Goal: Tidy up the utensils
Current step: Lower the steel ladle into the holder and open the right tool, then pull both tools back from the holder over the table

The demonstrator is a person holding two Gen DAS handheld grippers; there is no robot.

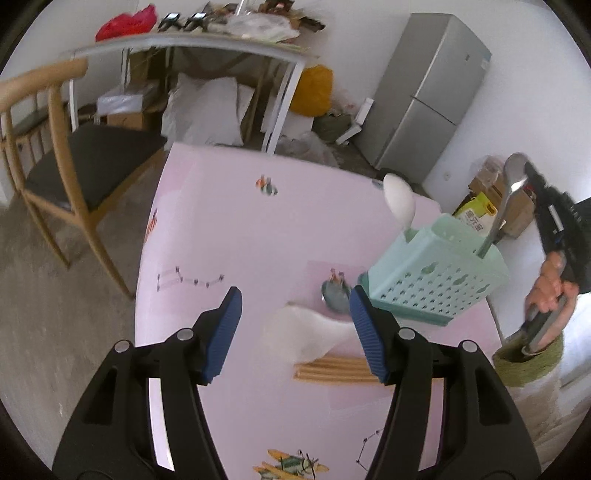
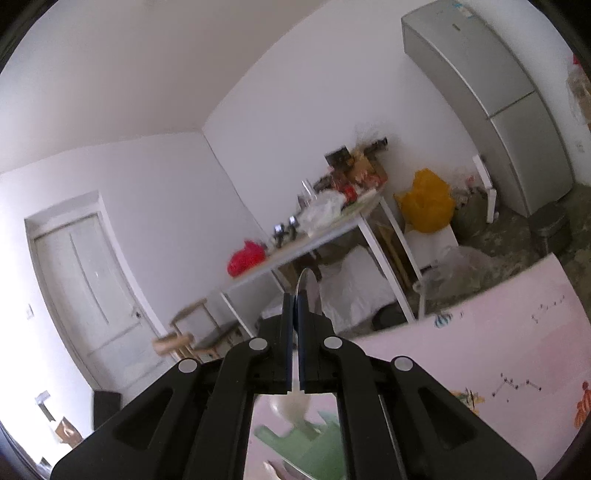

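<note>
Pink and printed with little cartoon figures, the tabletop [image 1: 229,229] fills the middle of a bare white-walled room.

Over it the left gripper [image 1: 295,332] points down at a slant, its blue pads [image 1: 225,328] standing well apart with nothing between them. Just beyond its fingertips lie a white ceramic spoon [image 1: 306,332], a bundle of wooden chopsticks [image 1: 332,371] flat on the pink surface, and a small metal spoon [image 1: 334,293] a little farther on.

The right gripper [image 2: 294,306] is clamped tight on the handle of a steel spoon [image 1: 511,192], whose edge shows as a thin sliver between the pads in the right wrist view. From the left wrist view that spoon stands steeply, bowl up, with its lower end down inside the mint-green perforated utensil holder [image 1: 432,280] at the table's right edge. A second white ceramic spoon [image 1: 399,201] stands in another slot of the same holder, bowl up and leaning toward the far side.

A hand [image 1: 550,295] grips the right gripper's handle, with a green sleeve cuff [image 1: 528,363] below it.

Farther out, a wooden chair [image 1: 62,155] with a dark seat stands to the left of the table. Behind it is a cluttered white-legged side table [image 1: 192,44] with a red bag [image 1: 125,22] on top, a yellow bag [image 1: 312,90] beside it on the floor, and a tall grey fridge [image 1: 428,92] against the wall. A white door [image 2: 85,295] shows in the right wrist view.
</note>
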